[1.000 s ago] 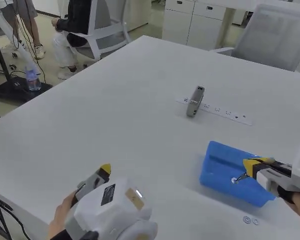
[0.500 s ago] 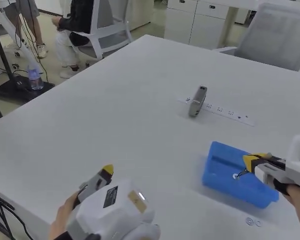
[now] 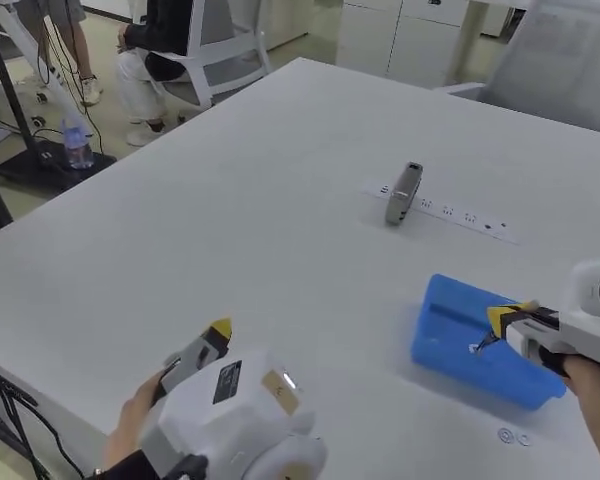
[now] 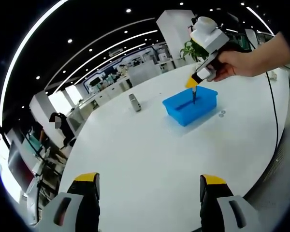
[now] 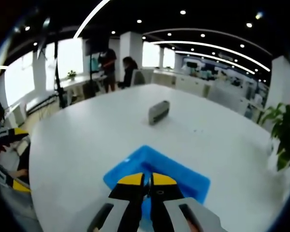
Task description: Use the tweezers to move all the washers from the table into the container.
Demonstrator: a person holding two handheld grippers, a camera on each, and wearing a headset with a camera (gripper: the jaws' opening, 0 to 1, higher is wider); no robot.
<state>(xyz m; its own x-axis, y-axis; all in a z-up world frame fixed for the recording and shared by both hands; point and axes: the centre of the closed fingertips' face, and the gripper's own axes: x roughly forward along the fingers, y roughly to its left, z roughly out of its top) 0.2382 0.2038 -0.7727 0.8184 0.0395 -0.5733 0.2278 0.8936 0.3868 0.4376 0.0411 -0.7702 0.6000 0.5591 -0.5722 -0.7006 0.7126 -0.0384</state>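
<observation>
A blue container (image 3: 442, 312) stands on the white table at the right. Just above it my right gripper (image 3: 502, 322) is shut on thin tweezers (image 3: 483, 343), whose tip points down into the container (image 4: 183, 112). Something small and pale shows at the tip; I cannot tell what it is. Two washers (image 3: 514, 437) lie on the table close to the container's near side, and show as washers (image 4: 221, 113) in the left gripper view. My left gripper (image 3: 216, 336) is held low at the near left, open with nothing between its fingers (image 4: 88, 178). The right gripper's yellow tips (image 5: 148, 180) meet over the container (image 5: 183, 175).
A grey device (image 3: 404, 193) stands on a white power strip (image 3: 465, 219) beyond the container. A person sits on a chair (image 3: 208, 55) off the table's far left corner. A water bottle (image 3: 77, 146) stands on the floor there. The table's near edge runs just by my left gripper.
The head camera has shifted a little. The right gripper stays over the container with the tweezers pointing in. The left gripper has hardly moved.
</observation>
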